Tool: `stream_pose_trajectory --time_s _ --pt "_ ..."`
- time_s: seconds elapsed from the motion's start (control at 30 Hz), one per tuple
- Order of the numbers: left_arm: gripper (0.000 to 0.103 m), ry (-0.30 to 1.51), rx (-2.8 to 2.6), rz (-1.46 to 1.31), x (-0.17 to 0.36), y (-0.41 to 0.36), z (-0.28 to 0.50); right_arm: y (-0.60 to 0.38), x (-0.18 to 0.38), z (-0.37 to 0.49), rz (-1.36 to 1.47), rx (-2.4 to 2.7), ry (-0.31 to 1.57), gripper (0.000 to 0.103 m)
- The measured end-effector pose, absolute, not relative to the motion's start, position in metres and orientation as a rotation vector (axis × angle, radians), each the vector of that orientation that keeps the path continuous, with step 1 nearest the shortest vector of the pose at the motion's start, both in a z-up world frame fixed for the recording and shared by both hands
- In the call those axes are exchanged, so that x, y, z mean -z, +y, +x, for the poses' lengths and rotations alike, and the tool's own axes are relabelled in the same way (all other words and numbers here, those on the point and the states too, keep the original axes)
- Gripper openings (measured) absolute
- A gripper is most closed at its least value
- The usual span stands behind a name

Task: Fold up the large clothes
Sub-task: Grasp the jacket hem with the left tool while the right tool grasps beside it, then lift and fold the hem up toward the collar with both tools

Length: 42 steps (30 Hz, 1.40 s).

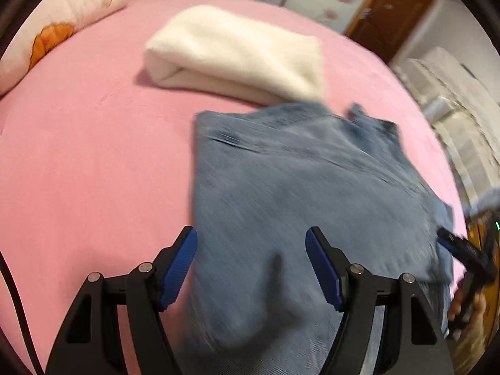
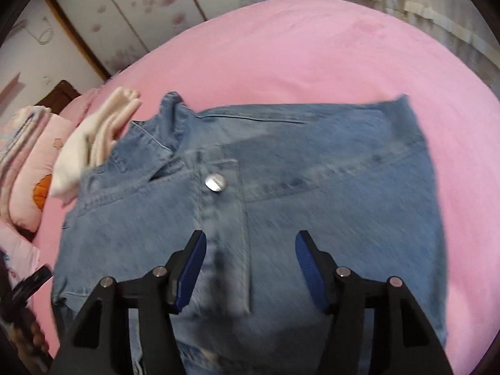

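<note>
We are hovering the left gripper and right gripper, both agape and empty, over blurred, frame-cropped jeans lying folded, waistband along the bed's width.

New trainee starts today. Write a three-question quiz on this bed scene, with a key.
1. True or false: the right tool is clamped on the denim jacket.
2. Which lies beyond the jacket on the pink sheet in the left wrist view? A. a folded white garment B. a black bag C. a book
3. Fill in: the shiny round thing on the jacket's front is a metal ____.

Key: 1 false, its jaws stand open above the cloth. 2 A, the white garment. 3 button.
</note>
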<state>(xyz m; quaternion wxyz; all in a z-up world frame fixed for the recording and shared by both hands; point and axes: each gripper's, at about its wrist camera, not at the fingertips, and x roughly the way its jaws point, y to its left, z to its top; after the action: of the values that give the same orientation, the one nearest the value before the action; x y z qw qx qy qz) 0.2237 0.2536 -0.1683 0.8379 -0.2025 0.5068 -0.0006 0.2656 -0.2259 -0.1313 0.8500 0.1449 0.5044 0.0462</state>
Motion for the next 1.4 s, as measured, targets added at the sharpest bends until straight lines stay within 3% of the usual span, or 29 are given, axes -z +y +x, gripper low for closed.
stream_pose_trajectory --time_s 0.33,0.37,0.4,0.47,0.5,0.7,0.8,0.87,0.9,0.97,1.23,1.3,1.4 --pt "0.07 1.163 0.048 -0.563 0.215 0.294 0.29 -0.196 0.149 0.308 0.204 -0.158 1.051 0.06" --pt "0.052 1.159 0.063 -0.543 0.214 0.291 0.292 -0.19 0.149 0.308 0.175 -0.169 1.043 0.047" --pt "0.014 1.158 0.094 -0.522 0.213 0.287 0.296 -0.186 0.149 0.307 0.157 -0.192 1.039 0.034" --pt "0.007 1.157 0.072 -0.418 0.205 0.277 0.303 -0.177 0.148 0.304 0.108 -0.203 1.031 0.017" --pt "0.005 1.142 0.06 -0.371 0.199 0.272 0.304 -0.173 0.145 0.302 0.075 -0.198 1.015 0.017" --pt "0.006 1.041 0.044 -0.231 0.185 0.26 0.308 -0.179 0.121 0.292 0.118 -0.133 0.854 0.016" --pt "0.015 1.1 0.021 -0.244 0.209 0.261 0.312 -0.161 0.157 0.303 0.022 -0.088 0.961 0.021" --pt "0.023 1.1 -0.003 -0.294 0.202 0.266 0.312 -0.157 0.151 0.302 -0.003 -0.046 0.954 0.04" --pt "0.033 1.109 -0.02 -0.307 0.198 0.269 0.31 -0.159 0.147 0.302 0.006 -0.027 0.974 0.046" --pt "0.037 1.125 -0.058 -0.299 0.184 0.271 0.305 -0.164 0.137 0.295 0.046 -0.039 0.995 0.048" --pt "0.037 0.927 -0.046 -0.321 0.104 0.24 0.219 -0.158 0.103 0.204 0.037 -0.1 0.906 0.048" --pt "0.019 0.94 0.003 -0.285 0.106 0.215 0.197 -0.145 0.101 0.178 0.021 -0.12 0.903 0.048" --pt "0.012 0.966 0.032 -0.181 0.121 0.174 0.173 -0.122 0.104 0.153 0.002 -0.168 0.905 0.048"
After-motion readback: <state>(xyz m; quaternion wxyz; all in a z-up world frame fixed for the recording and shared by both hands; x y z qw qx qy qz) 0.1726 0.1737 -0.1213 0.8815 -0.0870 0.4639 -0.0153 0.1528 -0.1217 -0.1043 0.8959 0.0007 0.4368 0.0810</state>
